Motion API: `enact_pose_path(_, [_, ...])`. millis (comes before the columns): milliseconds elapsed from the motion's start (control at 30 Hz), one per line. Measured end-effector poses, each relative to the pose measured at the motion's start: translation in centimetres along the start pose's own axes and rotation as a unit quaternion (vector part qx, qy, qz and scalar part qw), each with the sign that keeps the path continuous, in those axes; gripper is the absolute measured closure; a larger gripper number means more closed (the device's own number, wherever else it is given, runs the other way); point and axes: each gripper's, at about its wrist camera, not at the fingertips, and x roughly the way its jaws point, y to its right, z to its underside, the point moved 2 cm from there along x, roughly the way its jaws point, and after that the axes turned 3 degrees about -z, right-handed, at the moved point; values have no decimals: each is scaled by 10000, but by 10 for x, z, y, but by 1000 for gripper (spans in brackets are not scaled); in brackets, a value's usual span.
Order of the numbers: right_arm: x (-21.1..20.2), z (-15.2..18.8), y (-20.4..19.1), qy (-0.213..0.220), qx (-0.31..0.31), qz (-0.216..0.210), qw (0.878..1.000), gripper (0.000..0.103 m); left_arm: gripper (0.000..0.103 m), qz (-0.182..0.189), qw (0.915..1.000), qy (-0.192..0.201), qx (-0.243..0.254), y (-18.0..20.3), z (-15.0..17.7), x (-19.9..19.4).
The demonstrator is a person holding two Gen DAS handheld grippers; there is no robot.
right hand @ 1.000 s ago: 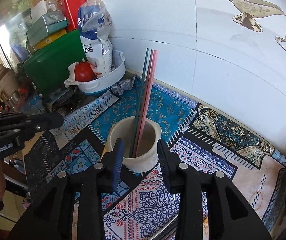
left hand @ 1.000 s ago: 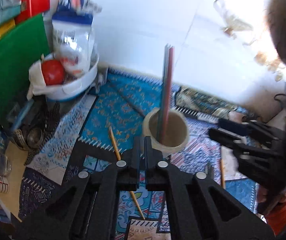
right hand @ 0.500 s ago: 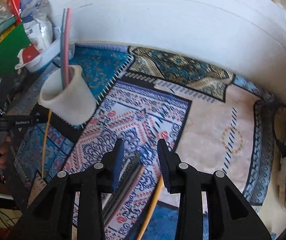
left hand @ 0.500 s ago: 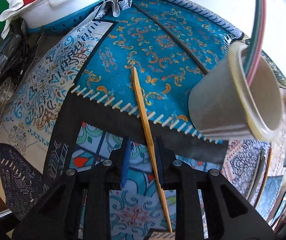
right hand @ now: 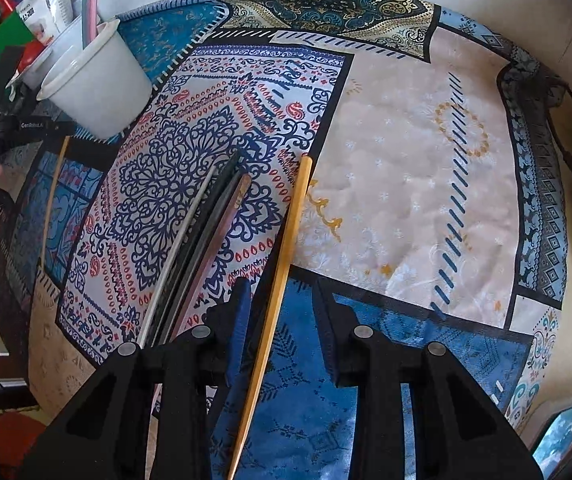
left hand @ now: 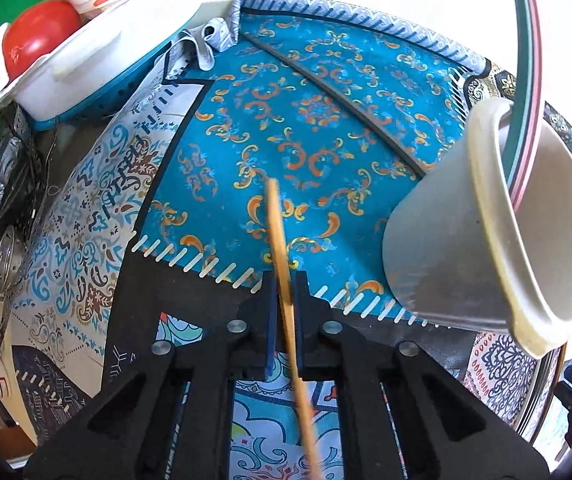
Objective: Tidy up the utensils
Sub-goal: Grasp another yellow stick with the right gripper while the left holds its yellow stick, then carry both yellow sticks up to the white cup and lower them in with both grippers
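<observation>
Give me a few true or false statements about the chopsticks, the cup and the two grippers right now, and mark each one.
1. The left gripper is shut on a wooden chopstick. True.
2. The white cup is empty. False: long pink and green sticks stand in it.
3. The right gripper already clamps its yellow chopstick. False: the jaws have been closing, but gaps remain either side.
4. A bundle of dark chopsticks lies beside that yellow chopstick. True.

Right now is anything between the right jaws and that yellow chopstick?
Nothing visible. The yellow chopstick lies on the cloth, already between the right gripper's jaws, which have just been closing and stand clear of it. The dark chopstick pile sits outside.
</observation>
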Motion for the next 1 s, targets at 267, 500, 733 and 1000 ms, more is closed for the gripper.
enact_pose_path(267, [5, -3, -15, 264, -232, 423, 9985, 85, 98, 387, 9991, -82, -120, -5, 28, -16])
enact_pose_path(500, [3, -8, -5, 326, 62, 130, 9994, 97, 98, 736, 9961, 353, -348, -17, 44, -67])
enact_pose_path(733, [-1, -11, -3, 536, 190, 29, 9984, 97, 98, 1005, 9904, 905, -267, -15, 49, -117])
enact_pose_path(1000, [-36, -8, 0, 1176, 229, 33, 9928, 97, 98, 975, 9835, 1512, -171, -14, 42, -164])
